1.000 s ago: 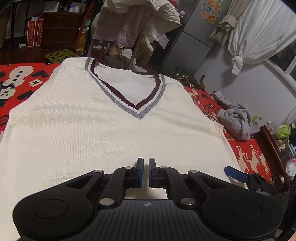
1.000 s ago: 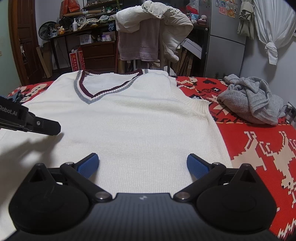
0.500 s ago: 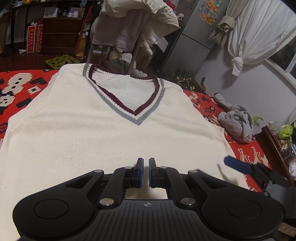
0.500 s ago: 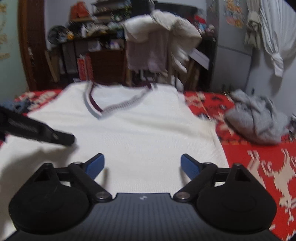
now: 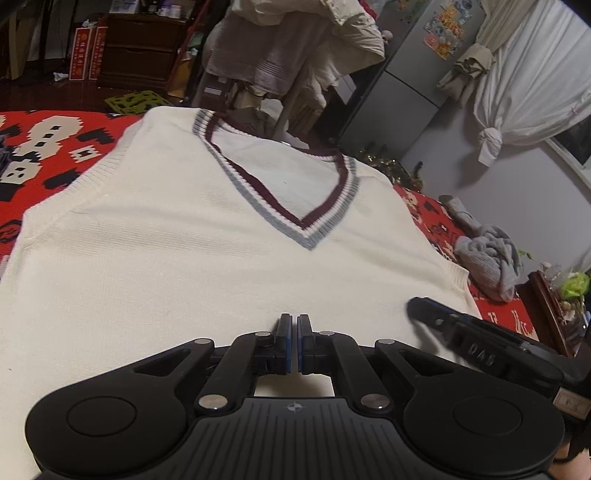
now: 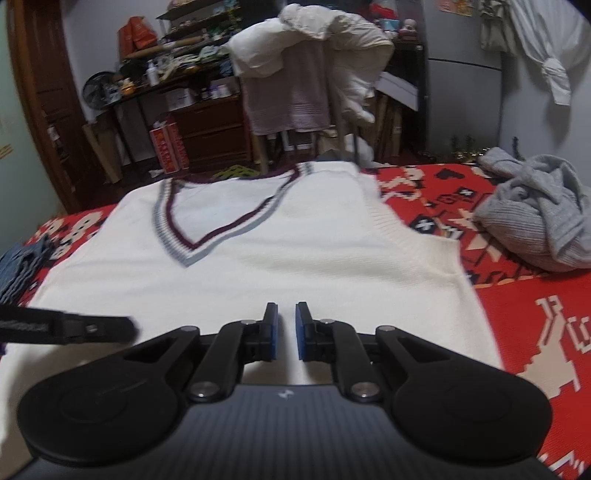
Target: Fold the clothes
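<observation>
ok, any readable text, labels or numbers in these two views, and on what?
"DAS" or close to it: lettering on the side of the right gripper, seen in the left wrist view; the last character is uncertain.
Red boxes: white print, too small to read.
Fridge stickers: too small to read.
Left gripper: side lettering in the right wrist view, too blurred to read.

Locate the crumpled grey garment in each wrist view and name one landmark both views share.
Left wrist view: grey garment at the right edge, on the red patterned blanket, beyond the vest's side.
Right wrist view: upper right, larger.
Shared landmark: the white vest's maroon-and-grey V-neck.
</observation>
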Available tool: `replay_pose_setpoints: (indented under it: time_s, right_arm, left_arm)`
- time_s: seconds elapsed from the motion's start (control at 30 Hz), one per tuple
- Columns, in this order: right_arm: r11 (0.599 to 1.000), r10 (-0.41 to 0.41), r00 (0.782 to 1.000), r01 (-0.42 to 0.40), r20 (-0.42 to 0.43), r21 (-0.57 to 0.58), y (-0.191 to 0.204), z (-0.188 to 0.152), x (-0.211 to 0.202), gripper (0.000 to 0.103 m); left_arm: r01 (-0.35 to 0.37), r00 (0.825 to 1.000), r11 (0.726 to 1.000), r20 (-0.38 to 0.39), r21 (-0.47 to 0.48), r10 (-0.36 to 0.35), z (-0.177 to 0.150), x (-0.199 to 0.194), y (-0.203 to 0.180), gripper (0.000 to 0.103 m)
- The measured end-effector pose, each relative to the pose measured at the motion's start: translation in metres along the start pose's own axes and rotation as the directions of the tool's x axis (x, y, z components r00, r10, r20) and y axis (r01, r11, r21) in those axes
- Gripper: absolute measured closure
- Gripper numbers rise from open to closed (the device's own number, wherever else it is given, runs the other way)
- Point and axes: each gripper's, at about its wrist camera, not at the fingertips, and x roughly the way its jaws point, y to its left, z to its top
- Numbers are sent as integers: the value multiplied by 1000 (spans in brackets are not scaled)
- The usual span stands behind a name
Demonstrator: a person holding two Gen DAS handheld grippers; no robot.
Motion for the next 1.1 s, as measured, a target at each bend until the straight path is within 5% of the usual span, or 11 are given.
replay_pose_setpoints:
  time_s: [0.1, 0.37, 0.47, 0.77, 0.93, 1.1]
  right_arm:
    - [999, -4, 1000, 4, 4, 41, -11, 5, 0, 92]
    - [978, 192, 981, -194, -40, -73, 48, 3, 0, 92]
    - [983, 157, 986, -162, -58, -85, 49, -2, 9, 96]
    - [993, -1, 1000, 2, -13, 118, -25, 16, 13, 101]
    - [977, -117, 993, 117, -10, 180, -63, 19, 8, 101]
    - [957, -150, 989, 145, -2, 252, -88, 21, 1, 102]
  left_arm:
    - [-23, 1000, 1000, 9, -2, 23, 2, -2, 4, 100]
    - [-35, 999, 998, 13, 55, 35, 0, -1, -6, 99]
    - [-30, 999, 998, 13, 46, 29, 1, 0, -4, 99]
    - [-20, 1000, 999, 11, 29, 20, 1, 0, -1, 100]
    - [-16, 1000, 1000, 10, 20, 16, 1, -1, 2, 100]
    - [-13, 1000, 1000, 8, 13, 12, 1, -1, 3, 100]
